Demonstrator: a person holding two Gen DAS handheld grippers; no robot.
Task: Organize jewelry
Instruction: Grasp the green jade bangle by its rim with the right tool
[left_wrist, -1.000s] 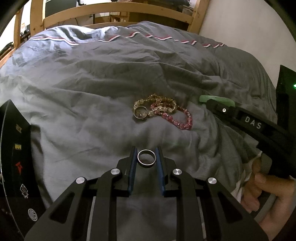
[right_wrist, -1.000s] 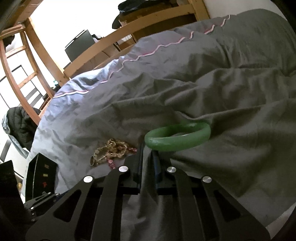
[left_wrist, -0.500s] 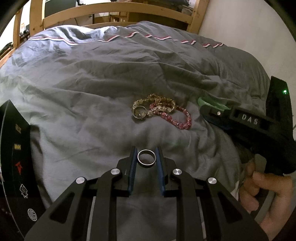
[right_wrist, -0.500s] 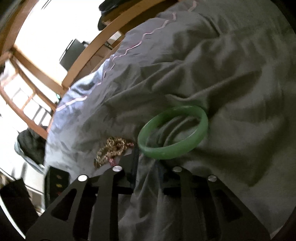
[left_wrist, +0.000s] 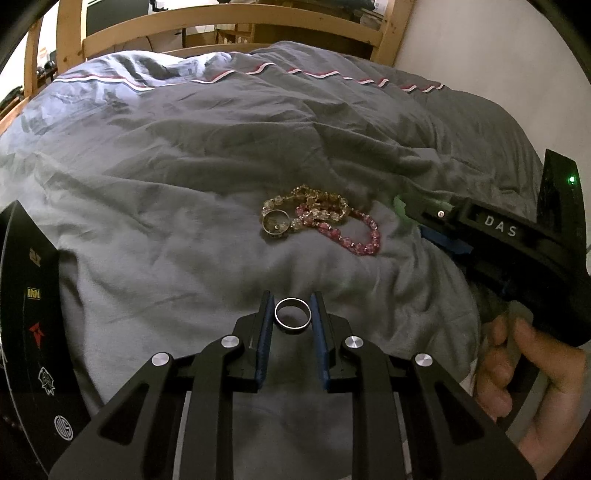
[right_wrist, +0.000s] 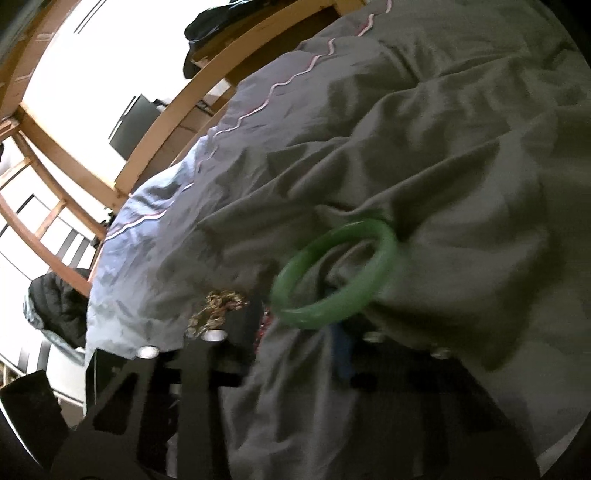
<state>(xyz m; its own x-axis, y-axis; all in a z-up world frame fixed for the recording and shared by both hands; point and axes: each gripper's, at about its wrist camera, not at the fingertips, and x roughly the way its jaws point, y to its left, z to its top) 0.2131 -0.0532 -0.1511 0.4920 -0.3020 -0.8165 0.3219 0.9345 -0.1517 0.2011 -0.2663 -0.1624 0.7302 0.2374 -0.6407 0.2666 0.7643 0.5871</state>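
Carrying the ring (left_wrist: 293, 313), clenched in the left gripper (left_wrist: 291, 317) jaws, calls for steady pressure; right gripper (right_wrist: 306, 332) jaws grasp the bangle (right_wrist: 334, 275) beside the beads (left_wrist: 325, 218).

a bed (left_wrist: 155, 192) under a rumpled grey duvet carries the jewelry. ahead of the left jaws lies a heap: gold beaded bracelet (left_wrist: 317, 199), pink beaded bracelet (left_wrist: 354, 240), and a ring (left_wrist: 276, 222) touching them. a black case (left_wrist: 26, 314) sits left of those jaws.
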